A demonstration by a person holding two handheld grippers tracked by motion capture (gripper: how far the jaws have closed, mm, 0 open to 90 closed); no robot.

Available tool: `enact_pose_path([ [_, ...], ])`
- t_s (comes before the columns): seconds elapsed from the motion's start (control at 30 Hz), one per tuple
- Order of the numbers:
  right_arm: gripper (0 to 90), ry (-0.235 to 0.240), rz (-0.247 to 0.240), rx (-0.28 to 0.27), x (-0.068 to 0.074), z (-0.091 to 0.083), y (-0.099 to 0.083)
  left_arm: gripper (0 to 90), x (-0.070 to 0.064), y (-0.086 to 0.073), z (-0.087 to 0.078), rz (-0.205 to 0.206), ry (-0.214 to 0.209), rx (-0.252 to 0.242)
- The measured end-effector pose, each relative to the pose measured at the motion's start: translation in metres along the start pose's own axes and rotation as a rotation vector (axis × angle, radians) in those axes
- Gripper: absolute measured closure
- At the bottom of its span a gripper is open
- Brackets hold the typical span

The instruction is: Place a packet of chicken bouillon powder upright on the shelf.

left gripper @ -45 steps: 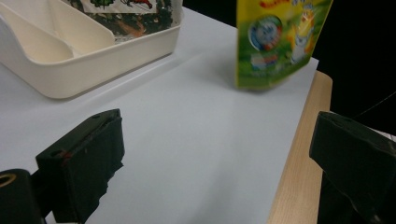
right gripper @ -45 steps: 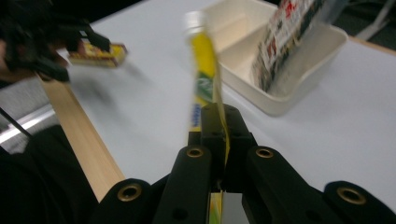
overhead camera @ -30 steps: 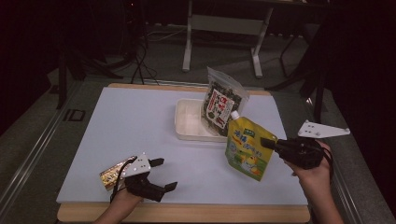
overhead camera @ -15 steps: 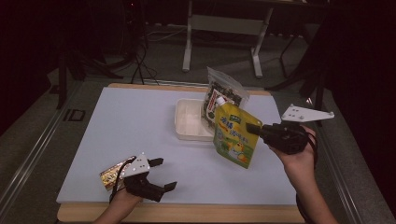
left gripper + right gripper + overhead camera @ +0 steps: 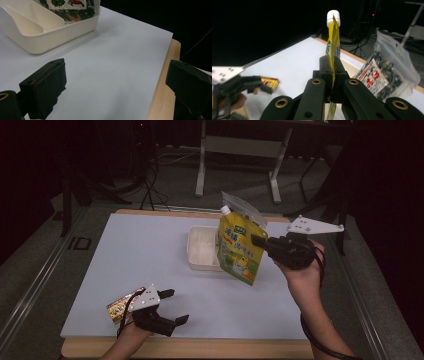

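Note:
My right gripper (image 5: pixel 256 240) is shut on a yellow spouted pouch (image 5: pixel 240 249), holding it in the air above the right side of the cream divided tray (image 5: pixel 201 251). In the right gripper view the pouch (image 5: pixel 333 37) stands edge-on between the jaws, white cap up. A clear bag of dark snacks (image 5: pixel 382 75) leans in the tray behind it. My left gripper (image 5: pixel 174 306) lies open near the table's front edge, nothing between its fingers (image 5: pixel 46 82). A small yellow packet (image 5: pixel 120 307) lies just left of that hand.
The white table surface (image 5: pixel 135 255) spreads left of the tray. Its wooden front edge (image 5: pixel 162 100) runs close by the left gripper. Table legs and cables (image 5: pixel 150 180) stand on the dark floor behind.
My right gripper has carried the yellow pouch up and leftward, from the table's right side to above the tray, tilting it upright. The left gripper has stayed put.

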State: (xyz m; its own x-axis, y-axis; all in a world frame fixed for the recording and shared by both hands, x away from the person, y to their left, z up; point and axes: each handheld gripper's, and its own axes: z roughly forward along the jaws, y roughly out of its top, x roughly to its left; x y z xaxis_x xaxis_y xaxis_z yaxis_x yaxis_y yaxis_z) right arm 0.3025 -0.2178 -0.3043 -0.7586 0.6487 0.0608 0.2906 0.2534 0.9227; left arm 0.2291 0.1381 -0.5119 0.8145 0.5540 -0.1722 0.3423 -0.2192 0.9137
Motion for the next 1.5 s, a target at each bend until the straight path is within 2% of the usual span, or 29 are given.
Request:
enact_pose_path([
  [0.2,90.0,-0.011,0.004,-0.019,0.001,0.013,0.009,3.5,0.000,-0.001,-0.001,-0.001,0.004,-0.002],
  [0.23,90.0,-0.025,-0.003,-0.022,0.001,0.016,0.011,3.5,0.001,-0.001,-0.001,0.000,0.005,-0.001],
  [0.47,90.0,-0.053,0.020,-0.053,-0.002,0.043,0.022,3.5,0.001,-0.001,-0.003,0.008,0.012,-0.009],
  [0.67,90.0,-0.093,0.030,-0.051,-0.004,0.066,0.026,3.5,0.002,-0.002,-0.005,0.005,0.016,-0.013],
  [1.1,90.0,-0.158,0.102,-0.063,-0.013,0.106,0.018,3.5,0.003,-0.003,-0.006,0.008,0.012,-0.008],
  [1.23,90.0,-0.169,0.106,-0.065,-0.013,0.114,0.015,3.5,0.003,-0.004,-0.007,0.006,0.011,-0.010],
  [1.27,90.0,-0.175,0.105,-0.058,-0.014,0.121,0.012,3.5,0.003,-0.004,-0.007,0.006,0.011,-0.010],
  [1.5,90.0,-0.199,0.135,-0.043,-0.018,0.141,0.004,3.5,0.003,-0.004,-0.007,0.003,0.007,-0.011],
])
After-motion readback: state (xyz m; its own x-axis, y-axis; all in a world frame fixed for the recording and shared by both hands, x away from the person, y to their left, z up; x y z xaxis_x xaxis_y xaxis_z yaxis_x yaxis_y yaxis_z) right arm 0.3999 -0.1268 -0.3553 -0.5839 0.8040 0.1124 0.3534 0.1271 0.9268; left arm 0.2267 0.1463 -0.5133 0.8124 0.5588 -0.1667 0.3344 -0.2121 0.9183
